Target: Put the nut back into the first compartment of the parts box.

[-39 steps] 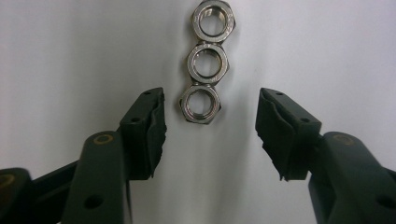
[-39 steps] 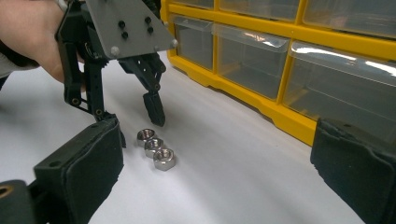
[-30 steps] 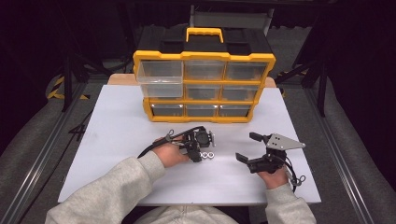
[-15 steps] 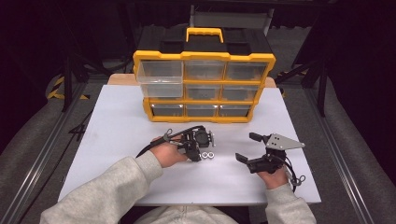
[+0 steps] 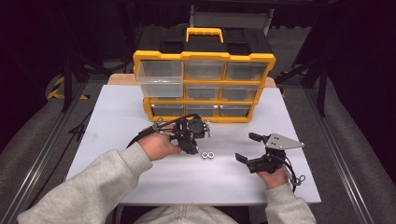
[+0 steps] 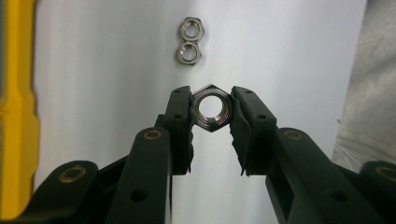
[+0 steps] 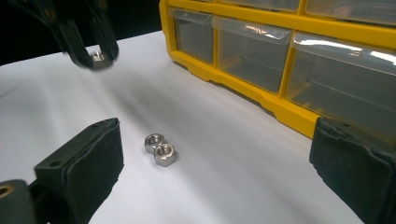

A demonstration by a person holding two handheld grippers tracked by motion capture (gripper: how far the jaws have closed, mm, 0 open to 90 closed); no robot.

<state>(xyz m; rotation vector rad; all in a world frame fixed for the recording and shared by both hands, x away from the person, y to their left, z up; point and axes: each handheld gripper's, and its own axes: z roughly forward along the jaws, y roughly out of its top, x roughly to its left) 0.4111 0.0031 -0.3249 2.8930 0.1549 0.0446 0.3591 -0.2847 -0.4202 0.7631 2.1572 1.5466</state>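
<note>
My left gripper (image 6: 212,111) is shut on a steel hex nut (image 6: 213,108), held by its flats a little above the white table. Seen from the right gripper view, that left gripper (image 7: 95,58) hangs at the top left with the nut (image 7: 98,58) between its jaws. Two more steel nuts (image 5: 207,154) lie touching each other on the table between my hands; the pair of nuts (image 7: 159,149) lies just ahead of my right gripper (image 5: 247,148), which rests open at the right. In the left gripper view the pair of nuts (image 6: 189,41) lies beyond the held one.
A yellow drawer organizer (image 5: 204,86) with clear drawers stands at the back of the white table (image 5: 116,116). Its top left drawer (image 5: 159,78) is pulled out. The organizer's lower drawers (image 7: 252,58) stand close at the right.
The left gripper has lifted slightly and shifted left with the nut, away from the two nuts on the table. The right gripper has stayed put.
</note>
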